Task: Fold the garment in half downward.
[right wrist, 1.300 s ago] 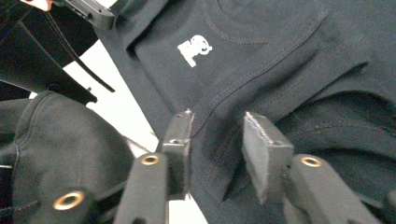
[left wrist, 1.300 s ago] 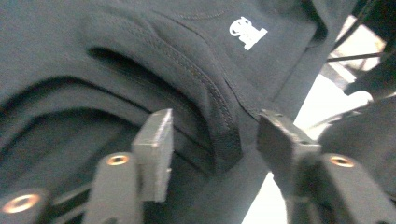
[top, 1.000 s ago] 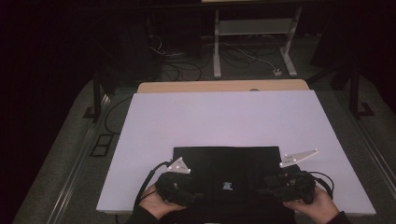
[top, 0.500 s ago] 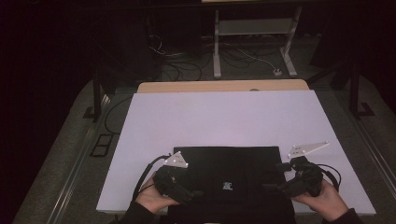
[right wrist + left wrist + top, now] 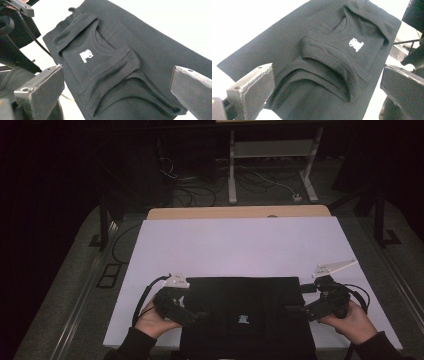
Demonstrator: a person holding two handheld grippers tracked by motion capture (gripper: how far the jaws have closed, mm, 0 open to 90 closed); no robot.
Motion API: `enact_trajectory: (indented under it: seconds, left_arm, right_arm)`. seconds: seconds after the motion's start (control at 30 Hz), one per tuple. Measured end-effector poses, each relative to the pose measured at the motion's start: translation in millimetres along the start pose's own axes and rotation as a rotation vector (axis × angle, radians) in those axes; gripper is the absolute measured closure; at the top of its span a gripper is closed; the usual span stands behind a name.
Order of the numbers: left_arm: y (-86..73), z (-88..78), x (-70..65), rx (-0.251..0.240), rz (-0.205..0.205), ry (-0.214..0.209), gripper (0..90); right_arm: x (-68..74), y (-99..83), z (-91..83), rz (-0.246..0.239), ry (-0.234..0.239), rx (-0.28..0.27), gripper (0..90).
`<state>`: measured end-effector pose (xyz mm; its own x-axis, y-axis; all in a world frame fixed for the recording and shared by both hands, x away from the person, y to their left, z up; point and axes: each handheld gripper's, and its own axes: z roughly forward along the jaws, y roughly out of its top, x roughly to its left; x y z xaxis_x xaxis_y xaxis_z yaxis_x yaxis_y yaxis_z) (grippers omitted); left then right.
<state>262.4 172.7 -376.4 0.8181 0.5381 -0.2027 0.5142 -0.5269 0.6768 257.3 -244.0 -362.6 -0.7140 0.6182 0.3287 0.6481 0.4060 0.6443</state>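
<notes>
left gripper (image 5: pixel 192 316): jaws have just been opening, now spread wide with nothing between them, backing off to the shirt's left edge

right gripper (image 5: pixel 298 309): same deal, jaws spread and empty, pulling away on the right

black shirt (image 5: pixel 245 315): lying folded at the near edge of the white tabletop (image 5: pixel 240 245), white logo (image 5: pixel 356 44) facing up

meaning: looks like they're letting go, so this fold is probably done

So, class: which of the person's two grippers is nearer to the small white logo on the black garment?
Left, narrowly. The left gripper overlaps the garment's left edge, closer to the white logo. The right gripper sits at its right edge, slightly farther away.
</notes>
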Motion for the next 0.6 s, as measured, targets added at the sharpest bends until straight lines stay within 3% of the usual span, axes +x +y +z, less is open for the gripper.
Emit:
enact_trajectory:
  seconds: [0.6]
  left_arm:
    - [14.5, -7.3, 8.7, -0.009, 0.023, 0.012, 0.0]
  right_arm:
    - [-12.9, 15.6, -8.4, -0.008, -0.021, 0.001, 0.0]
